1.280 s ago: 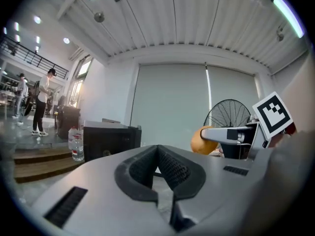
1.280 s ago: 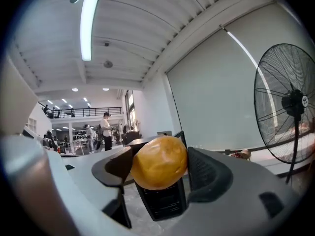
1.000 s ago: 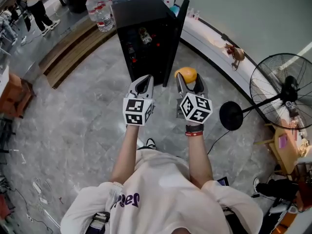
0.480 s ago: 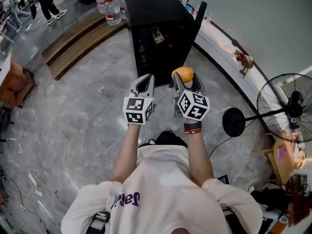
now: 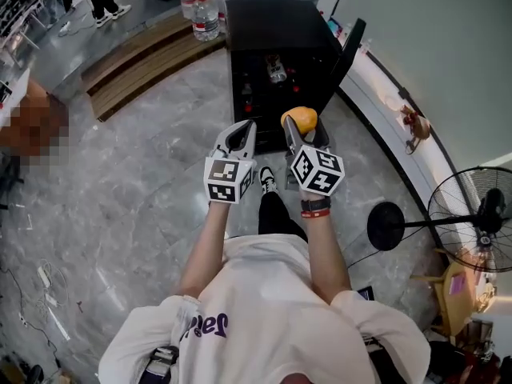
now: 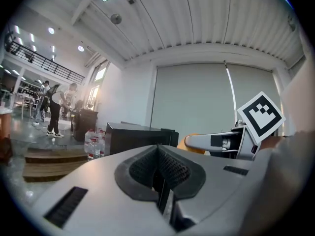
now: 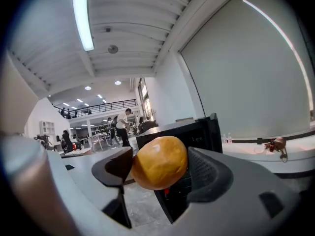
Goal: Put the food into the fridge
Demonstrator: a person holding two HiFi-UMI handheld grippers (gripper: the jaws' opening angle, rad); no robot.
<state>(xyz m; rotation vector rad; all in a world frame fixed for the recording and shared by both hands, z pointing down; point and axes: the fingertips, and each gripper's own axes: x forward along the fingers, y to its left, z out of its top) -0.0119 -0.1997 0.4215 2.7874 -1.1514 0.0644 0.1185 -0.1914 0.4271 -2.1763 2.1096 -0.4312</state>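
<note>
A person stands on a grey marble floor (image 5: 136,182) facing a black fridge (image 5: 268,26) at the top centre of the head view, its door (image 5: 350,48) swung open to the right. The right gripper (image 5: 302,128) has its fingers spread wide and clamped on a round orange-yellow piece of food (image 7: 160,162), possibly a bun, held just below the fridge's open front in the frame. The left gripper (image 5: 240,137), beside it at centre, has its fingers pressed together on nothing. Water bottles (image 5: 200,10) stand at upper left, a fan (image 5: 480,230) at lower right.
</note>
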